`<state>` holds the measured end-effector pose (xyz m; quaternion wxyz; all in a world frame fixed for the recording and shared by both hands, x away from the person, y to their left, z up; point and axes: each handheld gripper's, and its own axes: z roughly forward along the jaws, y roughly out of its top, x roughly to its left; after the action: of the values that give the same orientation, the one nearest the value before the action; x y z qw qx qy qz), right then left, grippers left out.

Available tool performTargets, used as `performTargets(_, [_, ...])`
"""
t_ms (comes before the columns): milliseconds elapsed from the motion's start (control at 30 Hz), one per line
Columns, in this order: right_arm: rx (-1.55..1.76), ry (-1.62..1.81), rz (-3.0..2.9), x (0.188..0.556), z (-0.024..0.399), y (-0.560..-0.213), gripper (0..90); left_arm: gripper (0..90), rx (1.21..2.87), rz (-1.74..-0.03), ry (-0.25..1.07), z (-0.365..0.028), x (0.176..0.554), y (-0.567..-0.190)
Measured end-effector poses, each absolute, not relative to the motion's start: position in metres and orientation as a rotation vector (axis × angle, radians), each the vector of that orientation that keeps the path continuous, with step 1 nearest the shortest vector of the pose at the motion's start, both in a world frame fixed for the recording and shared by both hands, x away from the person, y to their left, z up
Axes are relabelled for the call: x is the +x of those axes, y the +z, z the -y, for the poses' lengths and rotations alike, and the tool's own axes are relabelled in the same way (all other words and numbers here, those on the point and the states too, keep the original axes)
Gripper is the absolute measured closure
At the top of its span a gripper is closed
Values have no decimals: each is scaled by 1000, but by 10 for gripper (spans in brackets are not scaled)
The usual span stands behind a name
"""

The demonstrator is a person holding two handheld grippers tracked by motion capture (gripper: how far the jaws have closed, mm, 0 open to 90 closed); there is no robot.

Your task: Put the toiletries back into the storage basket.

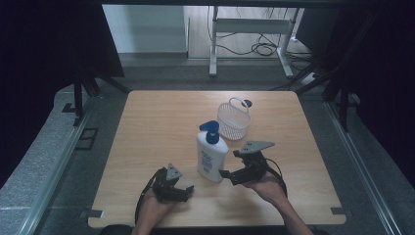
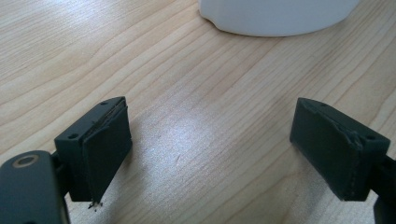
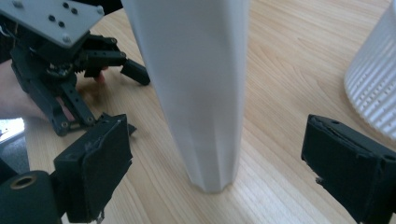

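One pump lotion bottle (image 1: 211, 154) stands upright on the counter (image 1: 156, 122), just in front of one white wire-look basket (image 1: 234, 120). We judge the bottle moderately heavy if full, with stiff, smooth and slippery plastic walls; we would take hold across its flat body below the blue pump (image 1: 210, 131). The right gripper (image 3: 215, 163) straddles the body, fingers (image 3: 100, 163) released and not touching. The left gripper (image 2: 210, 149) rests spread over bare wood, holding nothing.
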<state>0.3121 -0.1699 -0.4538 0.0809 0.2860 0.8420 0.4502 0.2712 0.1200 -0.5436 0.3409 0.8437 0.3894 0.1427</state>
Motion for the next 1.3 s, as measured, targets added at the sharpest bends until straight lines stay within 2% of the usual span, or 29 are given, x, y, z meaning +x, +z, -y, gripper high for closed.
performTargets(633, [828, 1361, -2496, 328, 138, -438, 140, 119, 2197, -1014, 372, -120, 271, -544])
performTargets(800, [812, 1363, -2484, 333, 128, -433, 225, 119, 2196, -1014, 372, -120, 271, -544])
performTargets(933, [782, 1345, -2498, 334, 122, -432, 344, 119, 2196, -1014, 372, -120, 271, -544])
performTargets(1300, [694, 1256, -2509, 333, 117, -425, 372, 119, 2197, -1014, 372, -120, 271, -544])
